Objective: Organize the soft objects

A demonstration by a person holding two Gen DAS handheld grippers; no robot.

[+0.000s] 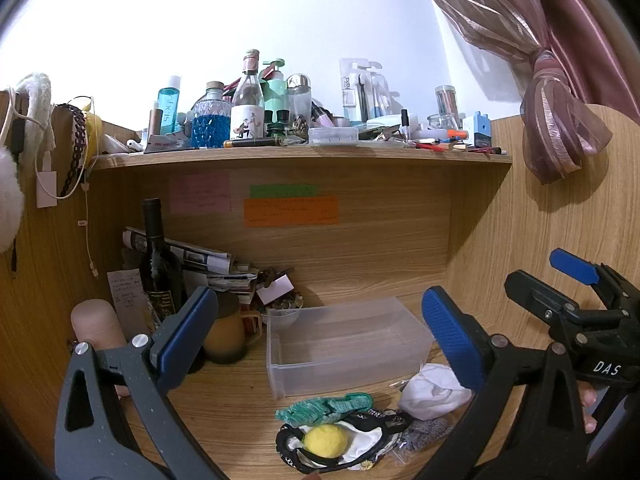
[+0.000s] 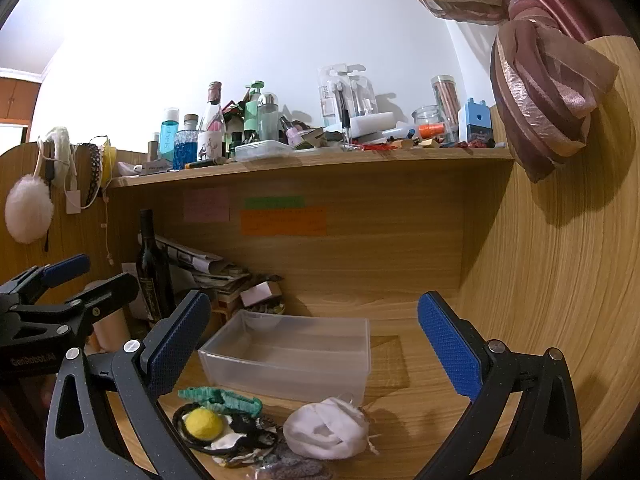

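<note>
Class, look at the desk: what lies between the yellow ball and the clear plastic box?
A green knitted piece lies between the yellow ball and the clear box; both views show it.

a clear plastic bin (image 1: 348, 344) stands open and upright on the wooden desk, nothing visible inside it. just in front of it lies a loose cluster of soft things: a teal knitted piece (image 1: 324, 404) stretched flat, a yellow felt ball (image 1: 326, 440) resting on a black-and-white cloth (image 1: 360, 446), a crumpled white fabric bundle (image 1: 434, 394) to the right, and a small grey fuzzy piece (image 1: 426, 432) touching the cloth's edge.
</note>
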